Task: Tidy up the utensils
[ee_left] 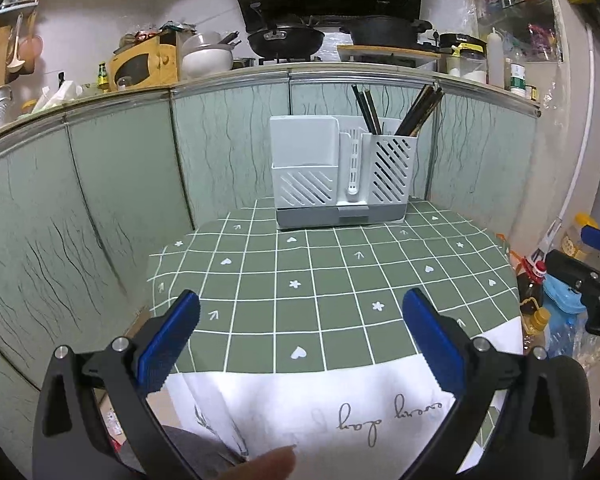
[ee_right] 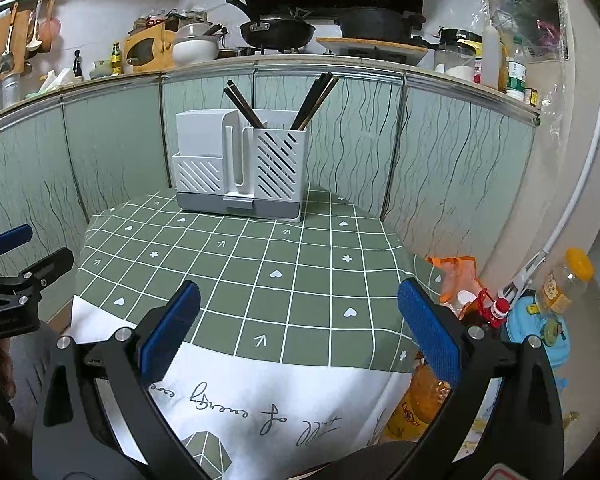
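Chopsticks (ee_left: 414, 114) in holder (ee_left: 342, 176), well beyond open jaws.

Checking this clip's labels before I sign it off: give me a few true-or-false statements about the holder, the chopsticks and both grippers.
1. The chopsticks stand in the right compartment of the white utensil holder. True.
2. The left gripper is shut on a chopstick. False: it is open and empty.
3. The holder sits at the far end of the green checked tablecloth. True.
4. Loose utensils lie on the cloth. False: none show there.
5. The right gripper is open. True.
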